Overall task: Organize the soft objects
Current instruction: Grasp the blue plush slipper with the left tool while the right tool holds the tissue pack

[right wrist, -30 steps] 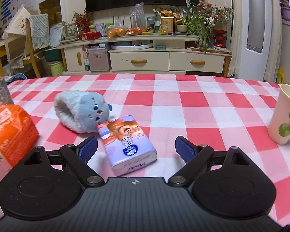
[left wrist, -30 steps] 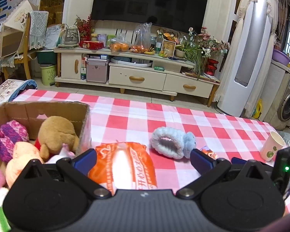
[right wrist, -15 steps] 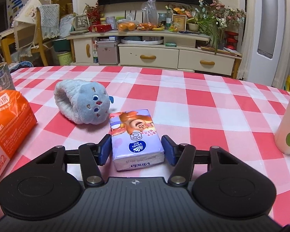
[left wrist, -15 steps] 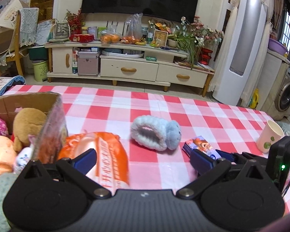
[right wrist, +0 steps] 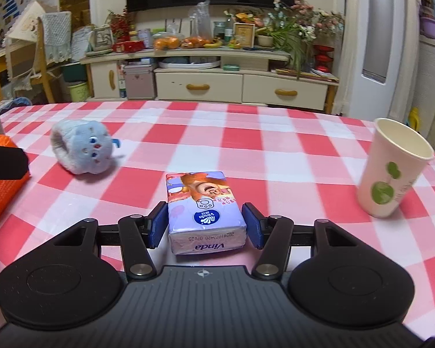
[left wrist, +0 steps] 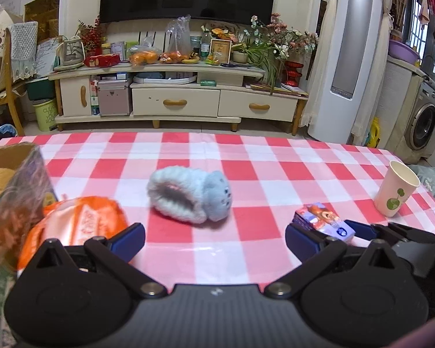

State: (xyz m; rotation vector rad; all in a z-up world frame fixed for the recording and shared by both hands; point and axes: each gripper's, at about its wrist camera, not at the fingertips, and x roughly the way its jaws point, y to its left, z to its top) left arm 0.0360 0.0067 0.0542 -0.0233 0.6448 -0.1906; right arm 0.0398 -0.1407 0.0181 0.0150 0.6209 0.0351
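The little Vinda tissue pack [right wrist: 206,211] lies on the red-and-white checked tablecloth [right wrist: 275,150], right between the blue pads of the right gripper [right wrist: 206,225], with its long side pointing straight away from the claw. The right claw has just been closing and its pads now sit against both long sides of the pack, so it seems to have hold of it. The left gripper [left wrist: 214,237] is wide open and holds nothing; the fluffy blue plush toy [left wrist: 190,197] lies just ahead of it, nearer to that hand, with the orange bag [left wrist: 78,223] at its left finger.
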